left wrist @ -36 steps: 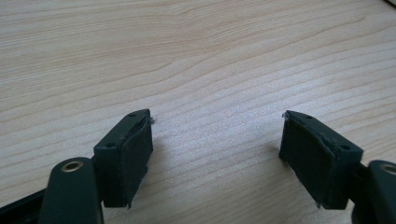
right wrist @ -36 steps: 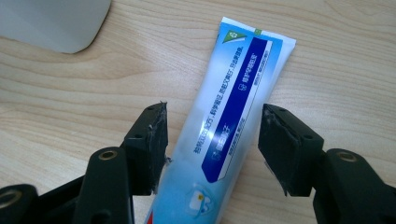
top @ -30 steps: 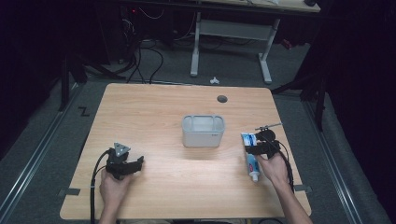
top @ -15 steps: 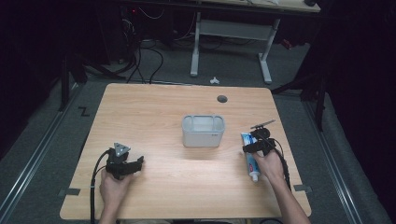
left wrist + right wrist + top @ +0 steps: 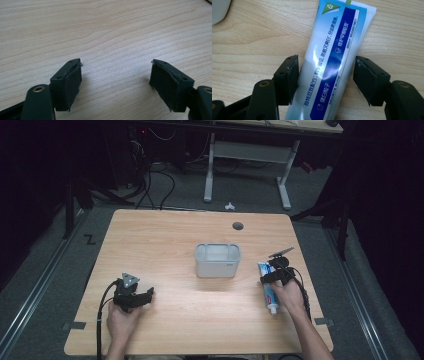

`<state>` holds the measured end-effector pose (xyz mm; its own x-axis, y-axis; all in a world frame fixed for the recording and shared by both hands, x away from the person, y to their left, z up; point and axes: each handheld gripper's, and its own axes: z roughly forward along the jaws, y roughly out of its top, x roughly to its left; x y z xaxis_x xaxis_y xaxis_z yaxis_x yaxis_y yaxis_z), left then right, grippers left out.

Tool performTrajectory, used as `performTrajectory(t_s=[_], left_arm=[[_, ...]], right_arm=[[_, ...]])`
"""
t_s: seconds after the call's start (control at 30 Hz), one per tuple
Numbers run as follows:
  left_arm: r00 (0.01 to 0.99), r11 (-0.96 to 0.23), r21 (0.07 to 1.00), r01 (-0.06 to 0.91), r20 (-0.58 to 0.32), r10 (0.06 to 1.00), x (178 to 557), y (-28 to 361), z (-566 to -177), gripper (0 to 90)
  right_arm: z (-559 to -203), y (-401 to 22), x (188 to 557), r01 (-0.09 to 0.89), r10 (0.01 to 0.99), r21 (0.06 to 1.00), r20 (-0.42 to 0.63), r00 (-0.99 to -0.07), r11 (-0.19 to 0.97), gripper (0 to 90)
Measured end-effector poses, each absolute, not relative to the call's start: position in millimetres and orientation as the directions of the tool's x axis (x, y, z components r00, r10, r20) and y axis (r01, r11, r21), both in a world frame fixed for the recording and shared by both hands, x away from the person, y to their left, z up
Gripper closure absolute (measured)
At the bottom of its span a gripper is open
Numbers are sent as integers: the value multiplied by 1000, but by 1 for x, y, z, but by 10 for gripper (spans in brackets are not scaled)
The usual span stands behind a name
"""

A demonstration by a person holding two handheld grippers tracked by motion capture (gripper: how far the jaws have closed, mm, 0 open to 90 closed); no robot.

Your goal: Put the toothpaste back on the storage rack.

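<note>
Over on the left, the left gripper (image 5: 148, 293) sits low on the near-left part of the table (image 5: 165, 240), a hand wrapped round its body. Its jaws stand wide apart in the left gripper view, nothing but bare wood grain between them, and it looks parked, well away from the action.

Moving to the middle: a small grey bin (image 5: 217, 260) stands upright at the centre of the table, open at the top. As far as the high view tells, there is nothing in it.

Now the right side, where the work is. The toothpaste tube (image 5: 266, 285) lies flat on the table, just right of the bin, its long axis running near to far with the cap end toward the person. The right gripper (image 5: 266, 279) is right over it. In the right gripper view the tube (image 5: 329, 67) runs straight up between the two jaws, lengthwise along the gripper's own line, so the jaws straddle its width. They have just been opening, and now stand spread. The left pad looks to be at the tube's edge, the right pad clear of it with a gap of table showing: no squeeze on it yet.

My read: the right hand is plainly the nearer one, and already squared up. Closing across the tube's width looks like the next call, with the bin just to the left.
</note>
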<state>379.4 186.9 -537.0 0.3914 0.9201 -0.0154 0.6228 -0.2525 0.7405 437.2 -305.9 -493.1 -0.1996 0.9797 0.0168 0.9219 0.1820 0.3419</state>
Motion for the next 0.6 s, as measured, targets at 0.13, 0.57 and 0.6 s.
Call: performTrajectory(t_s=[0.13, 0.57, 0.6], left_arm=[[392, -253, 740, 623, -15, 920, 379, 187, -537, 257], [392, -253, 740, 623, -15, 920, 379, 187, -537, 257], [391, -253, 741, 623, -15, 920, 379, 187, -537, 257]], right_arm=[[-496, -304, 439, 928, 978, 319, 17, -210, 194, 383], [-494, -302, 439, 924, 970, 300, -13, -244, 236, 491], [-494, -302, 439, 926, 970, 293, -15, -243, 237, 505]])
